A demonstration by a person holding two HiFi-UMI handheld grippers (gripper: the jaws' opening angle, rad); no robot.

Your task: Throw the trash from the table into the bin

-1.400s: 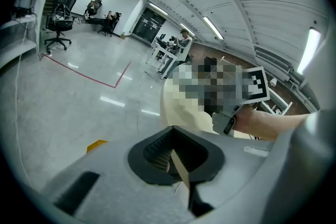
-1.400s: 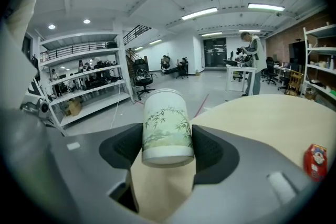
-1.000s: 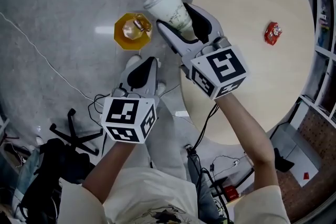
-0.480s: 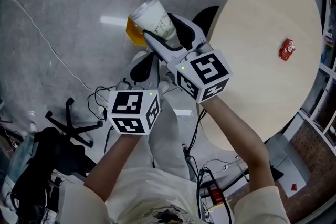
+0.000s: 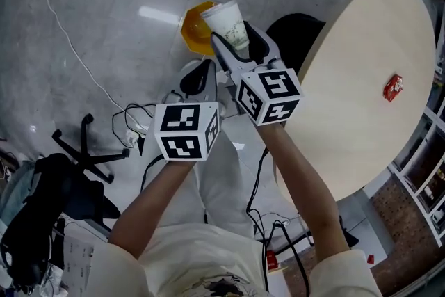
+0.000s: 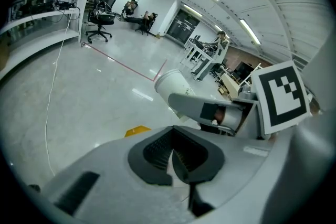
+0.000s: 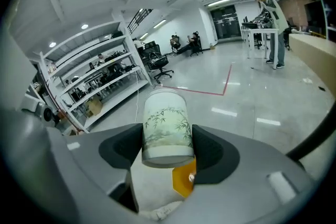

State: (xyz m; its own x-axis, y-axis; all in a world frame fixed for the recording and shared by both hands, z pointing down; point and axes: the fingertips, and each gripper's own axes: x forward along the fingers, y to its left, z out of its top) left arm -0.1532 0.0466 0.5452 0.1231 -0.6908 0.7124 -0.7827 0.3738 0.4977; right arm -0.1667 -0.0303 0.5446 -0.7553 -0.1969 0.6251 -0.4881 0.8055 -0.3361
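Right gripper (image 5: 235, 45): clamped on the paper cup (image 5: 227, 21)
Left gripper (image 5: 197, 77): jaws closed, empty, best kept aside
Bin (image 5: 193, 31): yellow, on the floor; I'd centre the cup over it before letting go

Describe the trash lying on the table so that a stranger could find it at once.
Find the round pale wooden table at the right of the head view. Near its right edge lies a small red wrapper. It is the only thing on the table; the white cup is in the right hand-held gripper and the yellow bin stands on the floor.
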